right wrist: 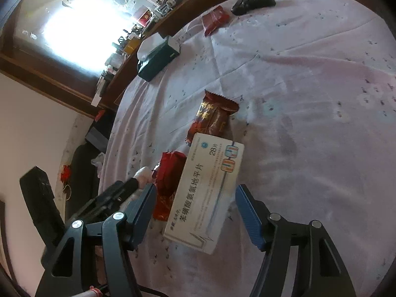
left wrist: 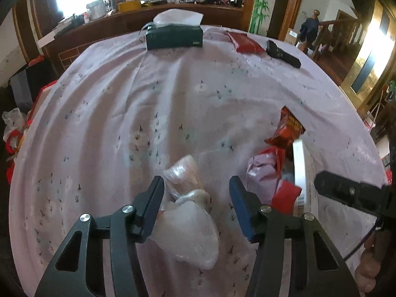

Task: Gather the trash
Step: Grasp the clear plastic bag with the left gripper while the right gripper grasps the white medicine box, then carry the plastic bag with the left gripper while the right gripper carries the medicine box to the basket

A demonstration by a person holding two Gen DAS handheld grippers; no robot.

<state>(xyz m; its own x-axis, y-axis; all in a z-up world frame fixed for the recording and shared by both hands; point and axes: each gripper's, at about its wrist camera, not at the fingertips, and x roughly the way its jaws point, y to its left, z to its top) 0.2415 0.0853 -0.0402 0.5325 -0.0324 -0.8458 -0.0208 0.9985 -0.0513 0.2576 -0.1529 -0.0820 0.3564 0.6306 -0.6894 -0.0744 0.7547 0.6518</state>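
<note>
1. While both grippers hang low over the near edge of the table, each has its jaws spread with a piece of trash between them and nothing yet pinched.
2. Left gripper (left wrist: 196, 193): jaws part-way open around a knotted clear plastic bag (left wrist: 190, 225). The left finger (left wrist: 151, 205) sits against or just beside the bag's side; the right finger stands apart from it.
3. Right gripper (right wrist: 195, 198): jaws wide, straddling a white medicine box (right wrist: 205, 193) that lies flat with its length along the fingers. Neither pad appears to touch it.
4. Beyond the box lie more scraps: a red wrapper (right wrist: 167, 185) touching its left edge and a brown snack packet (right wrist: 212, 117) at its far end.
5. Far side of the pink tablecloth (left wrist: 99, 123): a dark green tissue box (left wrist: 174, 38), a red pouch (left wrist: 245, 42) and a black remote (left wrist: 283, 53), well apart from the trash.
6. Suggested technique: close the left jaws near the bag's knot, where the plastic is bunched and less likely to slip; centre the right jaws across the box's narrow width before squeezing, keeping clear of the red wrapper.
</note>
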